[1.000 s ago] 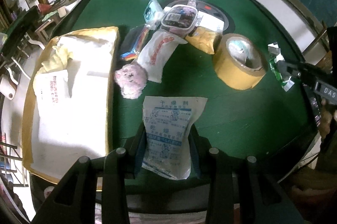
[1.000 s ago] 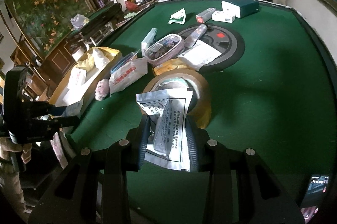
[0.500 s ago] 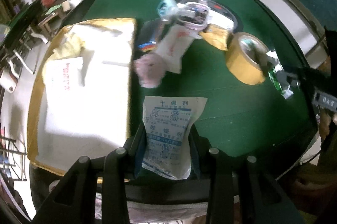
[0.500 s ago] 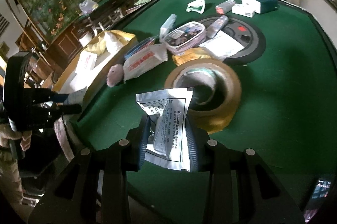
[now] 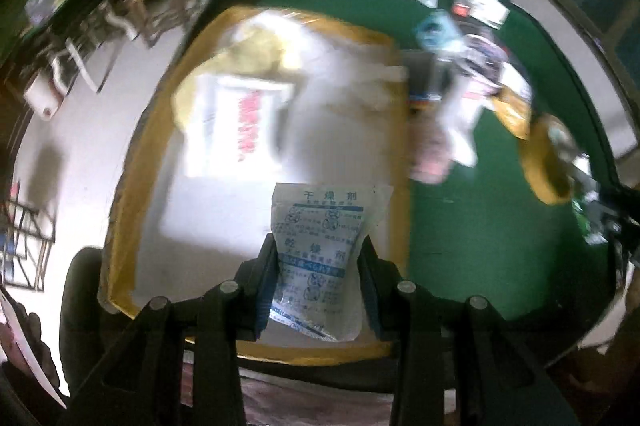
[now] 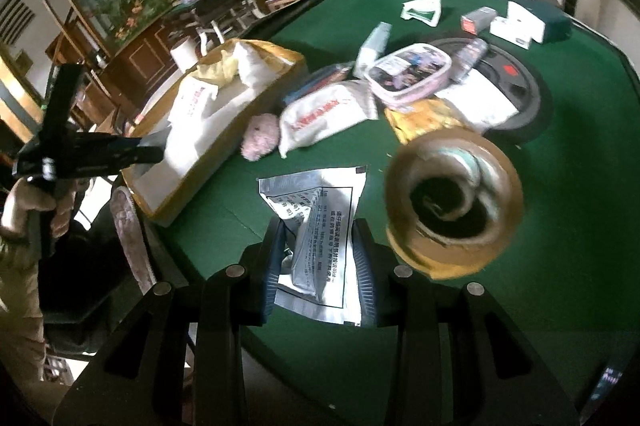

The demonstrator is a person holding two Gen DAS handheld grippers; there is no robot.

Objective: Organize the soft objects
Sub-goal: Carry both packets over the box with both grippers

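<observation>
My left gripper (image 5: 318,262) is shut on a white desiccant packet with blue print (image 5: 322,246), held over the near part of the open cardboard box (image 5: 128,185). The box holds a white packet with red print (image 5: 236,129) and a yellow soft item (image 5: 256,53). My right gripper (image 6: 320,254) is shut on a silver foil packet with black print (image 6: 320,222), above the green table. In the right wrist view the box (image 6: 208,153) lies to the left, with the left gripper (image 6: 148,151) at its near corner. A pink plush ball (image 6: 262,137) sits beside the box.
A big roll of brown tape (image 6: 452,205) stands just right of my right gripper. Behind it lie a white bag with red print (image 6: 324,117), a yellow pouch (image 6: 424,117), a clear pink-rimmed case (image 6: 408,73) and small boxes (image 6: 520,25). A person's hand (image 6: 28,205) holds the left tool.
My left gripper carried the desiccant packet leftward from over the green felt to over the box. My right gripper shifted left with the foil packet, so the tape roll now lies to its right.
</observation>
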